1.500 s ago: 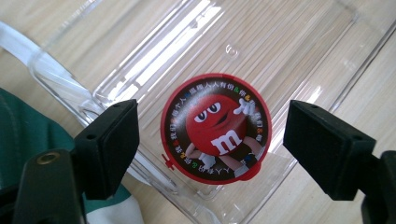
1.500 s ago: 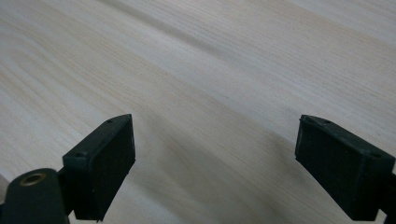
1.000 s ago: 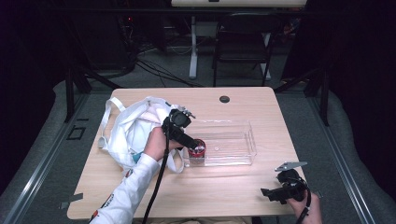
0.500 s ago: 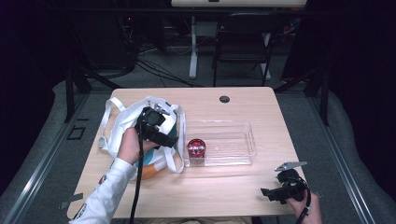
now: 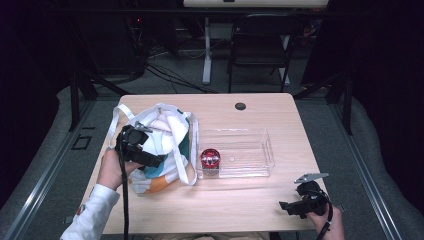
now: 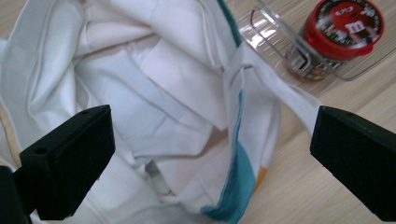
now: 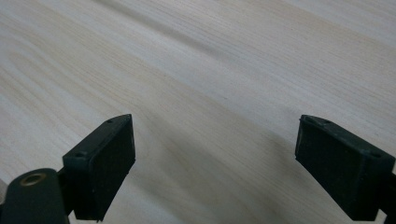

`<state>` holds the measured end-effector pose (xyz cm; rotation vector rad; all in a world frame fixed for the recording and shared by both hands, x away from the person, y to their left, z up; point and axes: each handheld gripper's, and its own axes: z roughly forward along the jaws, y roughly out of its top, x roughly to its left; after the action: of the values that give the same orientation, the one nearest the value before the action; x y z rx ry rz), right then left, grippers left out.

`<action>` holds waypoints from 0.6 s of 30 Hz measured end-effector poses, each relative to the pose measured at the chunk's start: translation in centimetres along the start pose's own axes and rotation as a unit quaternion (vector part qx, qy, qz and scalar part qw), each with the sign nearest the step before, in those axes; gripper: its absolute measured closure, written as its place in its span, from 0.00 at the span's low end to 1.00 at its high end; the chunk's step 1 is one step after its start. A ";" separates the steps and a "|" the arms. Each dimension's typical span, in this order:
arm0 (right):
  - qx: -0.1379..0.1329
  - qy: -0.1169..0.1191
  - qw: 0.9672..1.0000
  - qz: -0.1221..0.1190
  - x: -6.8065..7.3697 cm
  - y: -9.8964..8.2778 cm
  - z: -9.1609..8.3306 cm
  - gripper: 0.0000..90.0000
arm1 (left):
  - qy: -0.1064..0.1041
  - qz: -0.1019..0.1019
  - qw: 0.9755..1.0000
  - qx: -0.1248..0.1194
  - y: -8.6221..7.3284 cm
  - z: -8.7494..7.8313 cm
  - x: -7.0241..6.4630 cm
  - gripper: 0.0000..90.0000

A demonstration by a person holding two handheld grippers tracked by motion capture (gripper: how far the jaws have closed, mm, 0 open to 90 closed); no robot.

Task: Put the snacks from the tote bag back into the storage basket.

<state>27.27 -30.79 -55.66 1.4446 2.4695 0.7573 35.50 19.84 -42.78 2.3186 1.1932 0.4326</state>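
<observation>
Hovering open left tongs (image 6: 210, 154) over white bag (image 6: 154, 93).

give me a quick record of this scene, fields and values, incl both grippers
table: light wood
bag: white cloth tote with teal and orange patches, lying open at table left
jar: red lid, upright in left end of tray
tray: clear plastic, mid table, right of bag
left gripper: over the bag, jaws have just been opening, nothing between them
right gripper: near front right corner, jaws open above bare wood

White sleeve (image 5: 92, 217), black grippers (cabled), grey plate (image 5: 311, 176)
</observation>
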 end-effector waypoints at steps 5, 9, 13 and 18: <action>-0.002 -0.001 1.000 0.001 0.0 0.0 0.0 0.13 | 0.011 -0.008 1.000 0.000 -2.3 -0.3 1.1 0.00; -0.003 -0.001 1.000 0.002 0.0 0.0 0.1 0.13 | 0.018 -0.026 0.999 0.008 -4.3 -0.2 2.0 0.00; -0.001 0.001 1.000 0.002 0.0 0.0 0.1 0.13 | 0.020 -0.050 0.998 0.015 -6.4 -0.1 3.0 0.00; -0.001 0.000 1.000 0.001 0.0 0.0 0.1 0.13 | 0.020 -0.066 0.997 0.028 -8.4 0.2 3.7 0.00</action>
<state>27.32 -30.71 -55.74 1.4468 2.4659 0.7606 32.09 27.02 -47.41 2.2704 1.3861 0.4038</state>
